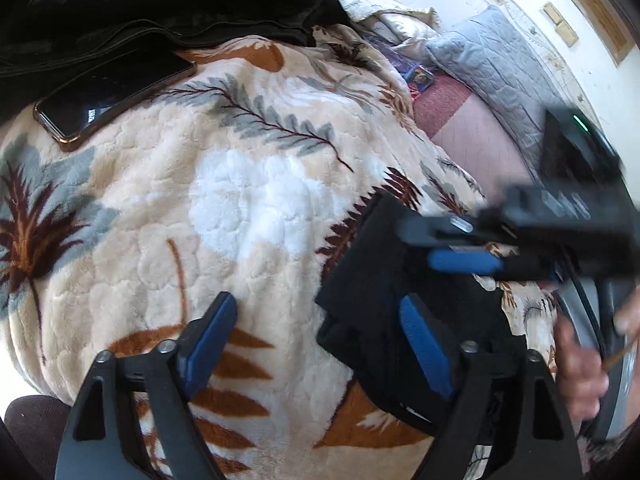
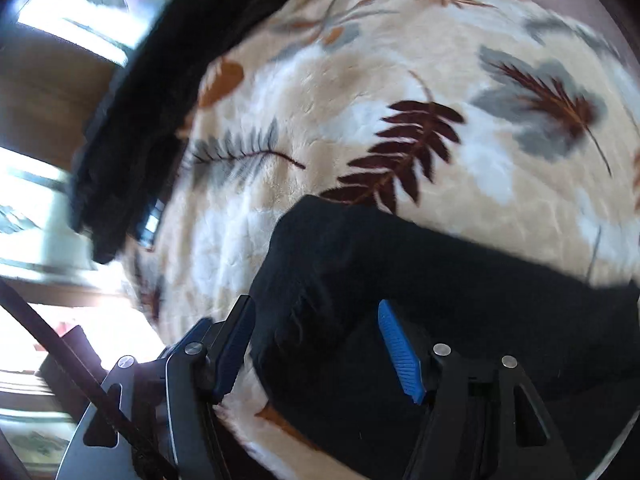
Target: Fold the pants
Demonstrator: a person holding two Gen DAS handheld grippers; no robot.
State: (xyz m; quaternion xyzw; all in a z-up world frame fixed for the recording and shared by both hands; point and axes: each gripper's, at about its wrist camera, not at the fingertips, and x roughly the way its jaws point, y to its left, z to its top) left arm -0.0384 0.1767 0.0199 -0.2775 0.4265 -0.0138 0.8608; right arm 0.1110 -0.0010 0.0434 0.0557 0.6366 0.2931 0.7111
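Note:
The black pants (image 1: pixel 372 292) lie folded into a small bundle on a leaf-patterned blanket (image 1: pixel 240 200). My left gripper (image 1: pixel 320 332) is open, its right finger over the bundle's edge, its left finger over the blanket. My right gripper (image 1: pixel 452 240) shows blurred in the left wrist view, reaching over the bundle from the right. In the right wrist view the pants (image 2: pixel 400 280) fill the lower right, and my right gripper (image 2: pixel 320 344) is open with the bundle's left end between its fingers. It grips nothing.
A phone (image 1: pixel 108 96) lies on the blanket at the upper left, next to a pile of black clothing (image 1: pixel 160 4). A grey quilted pillow (image 1: pixel 496 60) and pink sheet (image 1: pixel 460 120) lie beyond. The black pile (image 2: pixel 152 100) and a window (image 2: pixel 80 12) show left in the right wrist view.

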